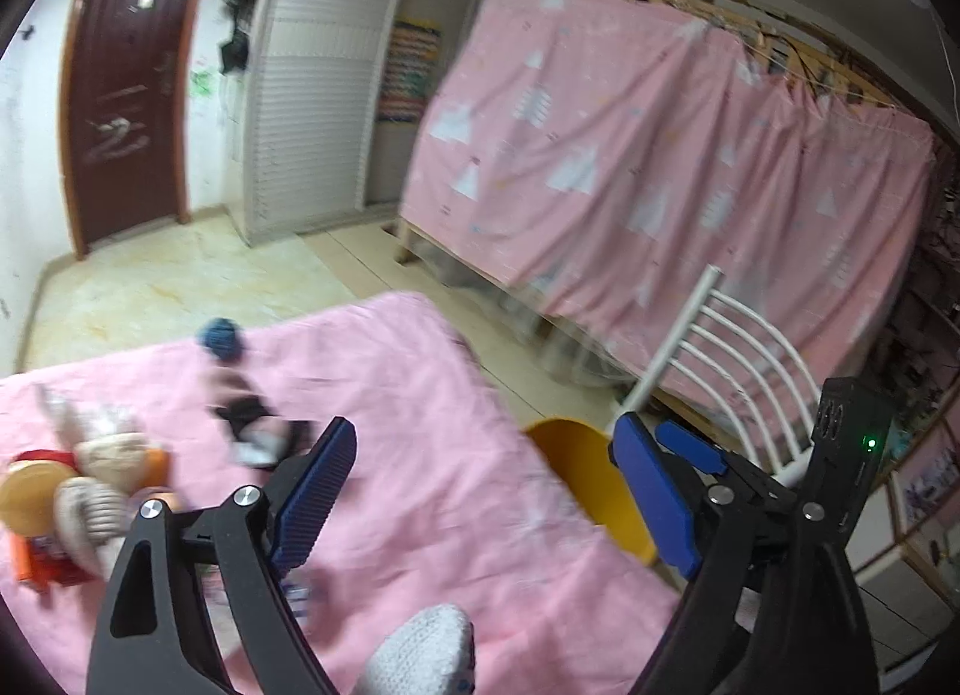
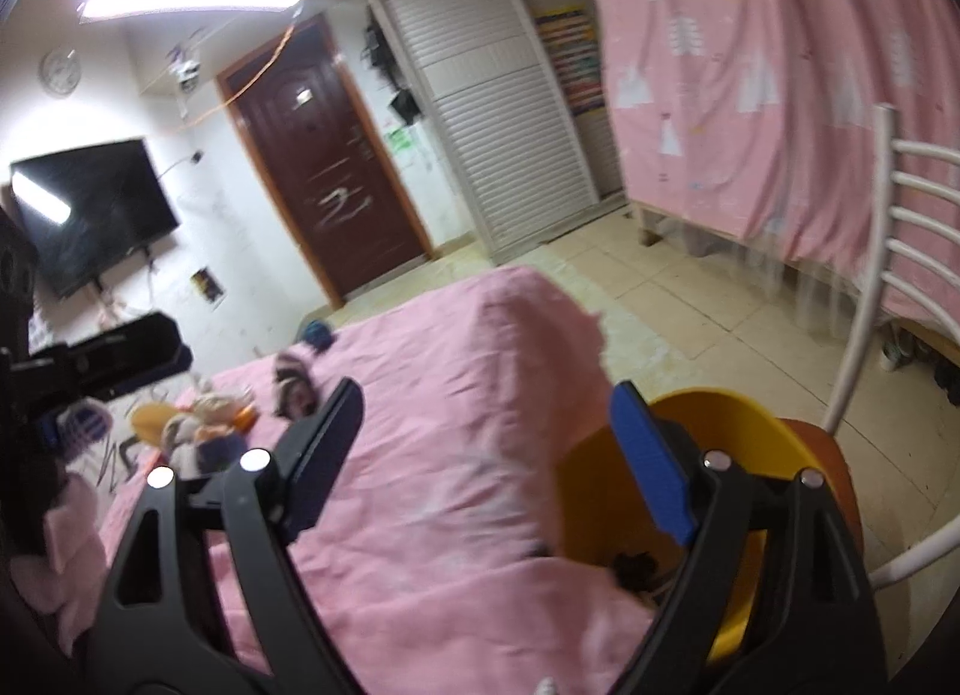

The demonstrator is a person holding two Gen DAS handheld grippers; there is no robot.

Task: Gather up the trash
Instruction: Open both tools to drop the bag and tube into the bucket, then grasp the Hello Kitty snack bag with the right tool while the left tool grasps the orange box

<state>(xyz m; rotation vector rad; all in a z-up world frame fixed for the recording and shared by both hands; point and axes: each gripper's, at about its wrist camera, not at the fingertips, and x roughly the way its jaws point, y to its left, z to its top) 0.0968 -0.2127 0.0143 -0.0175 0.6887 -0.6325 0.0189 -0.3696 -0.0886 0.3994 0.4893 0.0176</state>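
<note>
My left gripper point(image 1: 486, 491) hangs open over the pink bedcover point(image 1: 420, 455) with nothing between its blue pads. At the cover's left lies a blurred heap of trash point(image 1: 72, 485): a plush toy, an orange lid and a red pack. A dark wrapper point(image 1: 252, 425) and a blue ball point(image 1: 222, 338) lie further back. My right gripper point(image 2: 486, 461) is open and empty too, beside the yellow bin point(image 2: 720, 401), which has something dark point(image 2: 636, 566) at its bottom. The bin point(image 1: 576, 467) stands at the bed's right edge.
The bin rests on a chair with an orange seat point(image 2: 834, 455) and a white barred back point(image 2: 900, 227). A pink curtained frame point(image 1: 660, 155) stands beyond on the tiled floor point(image 1: 180, 281). A white knitted glove point(image 1: 420, 653) shows at the bottom. Door, wardrobe and wall television are far off.
</note>
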